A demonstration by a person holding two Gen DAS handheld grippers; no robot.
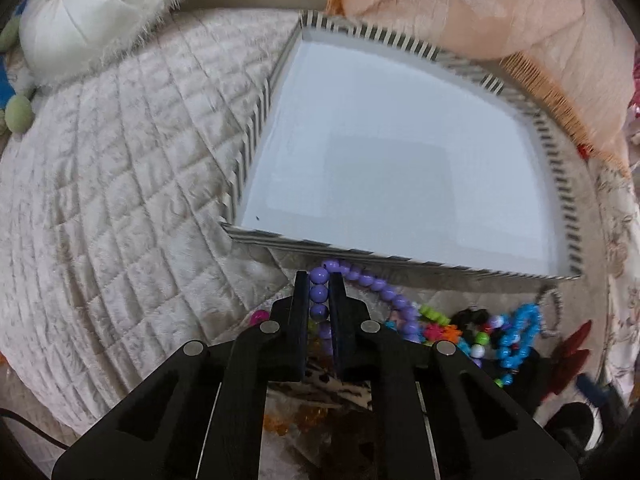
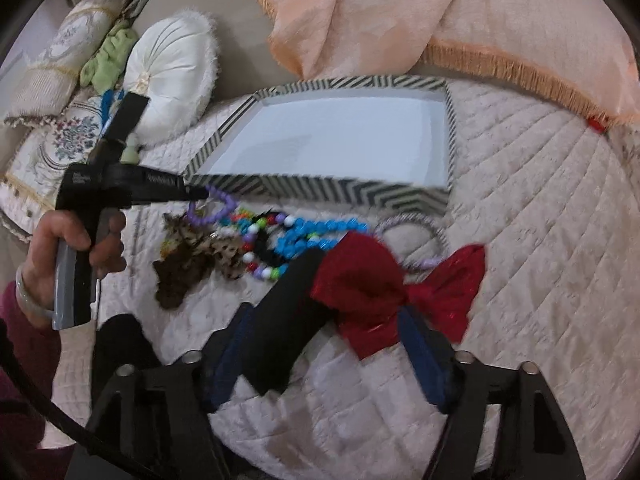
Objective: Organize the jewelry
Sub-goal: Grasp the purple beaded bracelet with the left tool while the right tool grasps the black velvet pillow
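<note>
Left wrist view: left gripper (image 1: 320,284) at six o'clock, its two black fingers closed on the purple bead strand (image 1: 319,293), three beads showing in the narrow gap between them. The strand trails off toward four o'clock into the jewelry pile (image 1: 472,332) of blue, green and pink beads on the quilted cover (image 1: 112,184). Just beyond the fingertips, the striped-rim tray (image 1: 256,120), white inside, fills the frame from centre to two o'clock. White round cushion (image 1: 80,12) at eleven o'clock; peach fringed cushion (image 1: 480,12) at one o'clock.

Right wrist view: right gripper (image 2: 352,304) at six o'clock, fingers spread wide, a red bow (image 2: 360,280) lying between them; whether either finger touches it I cannot tell. The pile sits just past it, near the tray's front wall. At nine o'clock, a hand (image 2: 76,240) holds the left gripper's handle, its tip on the purple strand beside the tray's near corner.
</note>
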